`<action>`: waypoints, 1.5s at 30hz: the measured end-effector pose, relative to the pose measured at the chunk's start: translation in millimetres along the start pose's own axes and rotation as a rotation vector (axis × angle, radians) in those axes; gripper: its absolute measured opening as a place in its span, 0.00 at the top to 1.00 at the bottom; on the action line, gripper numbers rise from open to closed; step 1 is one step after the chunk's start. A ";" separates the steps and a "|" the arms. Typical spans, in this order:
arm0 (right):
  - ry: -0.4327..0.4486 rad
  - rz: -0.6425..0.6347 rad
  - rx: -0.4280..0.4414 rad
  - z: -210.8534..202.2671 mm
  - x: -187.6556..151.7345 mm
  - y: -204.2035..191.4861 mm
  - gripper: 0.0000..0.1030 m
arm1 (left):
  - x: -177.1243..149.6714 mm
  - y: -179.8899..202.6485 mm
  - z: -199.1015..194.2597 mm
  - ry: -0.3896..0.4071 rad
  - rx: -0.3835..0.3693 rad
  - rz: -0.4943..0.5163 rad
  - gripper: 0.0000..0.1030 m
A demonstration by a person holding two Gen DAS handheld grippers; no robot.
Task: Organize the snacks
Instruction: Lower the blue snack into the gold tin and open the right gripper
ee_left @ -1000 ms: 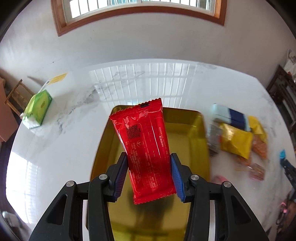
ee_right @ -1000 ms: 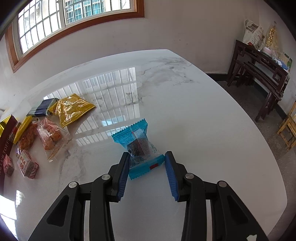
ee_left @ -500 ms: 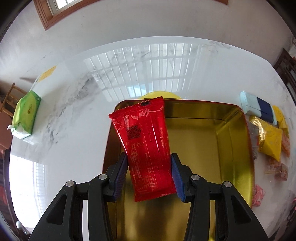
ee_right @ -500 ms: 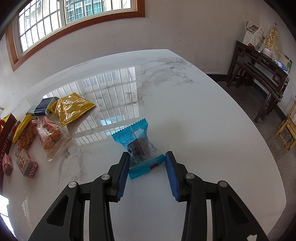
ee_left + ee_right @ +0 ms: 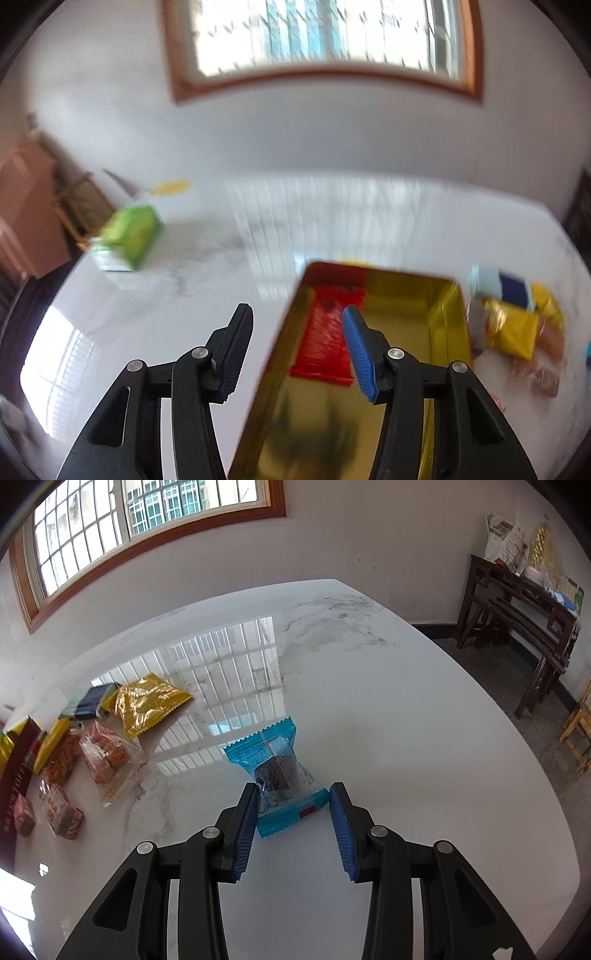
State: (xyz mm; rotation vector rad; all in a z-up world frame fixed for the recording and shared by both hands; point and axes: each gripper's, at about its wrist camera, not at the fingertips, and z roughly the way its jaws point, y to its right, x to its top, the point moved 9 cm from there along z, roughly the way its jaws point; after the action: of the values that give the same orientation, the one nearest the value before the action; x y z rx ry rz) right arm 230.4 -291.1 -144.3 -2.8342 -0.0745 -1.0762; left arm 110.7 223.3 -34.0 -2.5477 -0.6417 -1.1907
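Observation:
A red snack packet (image 5: 325,332) lies flat inside the gold tin (image 5: 406,306), against its left wall. My left gripper (image 5: 297,308) hovers over the tin's left rim, its jaws opening and nothing between them; this view is blurred. In the right wrist view a blue snack packet (image 5: 277,771) with a dark cake inside sits low over the white marble table (image 5: 406,701). My right gripper (image 5: 294,785) is shut on its near end, both blue pads against its sides. I cannot tell whether the packet is off the table.
Loose snacks lie right of the tin: a gold foil packet (image 5: 147,701), a dark blue packet (image 5: 90,701), clear bags of orange pieces (image 5: 107,753) and small pink boxes (image 5: 61,808). A green pack (image 5: 129,236) lies far left. A dark wooden side table (image 5: 517,602) stands beyond the table's edge.
The left gripper let go of the red packet, which now lies in the tin, and pulled back and to the left with its jaws wider. The right gripper and blue packet have not moved.

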 end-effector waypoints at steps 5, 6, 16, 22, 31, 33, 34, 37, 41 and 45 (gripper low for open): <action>0.033 -0.010 0.048 -7.4 0.5 -5.8 0.65 | -25.9 -51.8 -40.6 0.117 0.040 -0.175 0.41; 0.032 -0.014 0.053 -8.7 -1.7 -8.7 0.65 | -31.5 -62.6 -40.9 0.124 0.057 -0.202 0.39; 0.060 -0.184 0.332 -61.4 -5.6 -156.3 0.65 | -72.2 -141.4 11.8 0.039 0.172 -0.336 0.39; 0.043 -0.365 0.531 -90.8 9.4 -292.1 0.65 | -87.3 -147.0 28.2 0.009 0.159 -0.395 0.39; -0.099 -0.505 0.584 -59.0 2.5 -423.7 0.65 | -96.6 -151.4 18.6 0.036 0.161 -0.436 0.39; -0.130 -0.535 0.549 -42.7 -1.9 -439.8 0.65 | -96.9 -153.9 16.7 0.045 0.163 -0.449 0.39; -0.135 -0.550 0.532 -37.0 -3.0 -442.9 0.65 | -97.6 -156.0 14.9 0.053 0.163 -0.463 0.39; -0.158 -0.577 0.499 -21.9 -4.0 -455.2 0.65 | -99.2 -160.5 12.8 0.061 0.162 -0.489 0.39; -0.180 -0.578 0.483 -8.2 -2.6 -461.0 0.62 | -101.5 -162.2 13.9 0.051 0.143 -0.509 0.38; -0.164 -0.540 0.503 -4.1 2.2 -462.7 0.51 | -102.2 -164.5 12.5 0.053 0.142 -0.522 0.38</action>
State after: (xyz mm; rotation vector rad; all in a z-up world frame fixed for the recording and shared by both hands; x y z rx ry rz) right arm 190.3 167.8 -100.8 -2.4691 -1.0155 -0.7407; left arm -19.9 342.6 -113.7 -2.2877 -1.3828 -1.2972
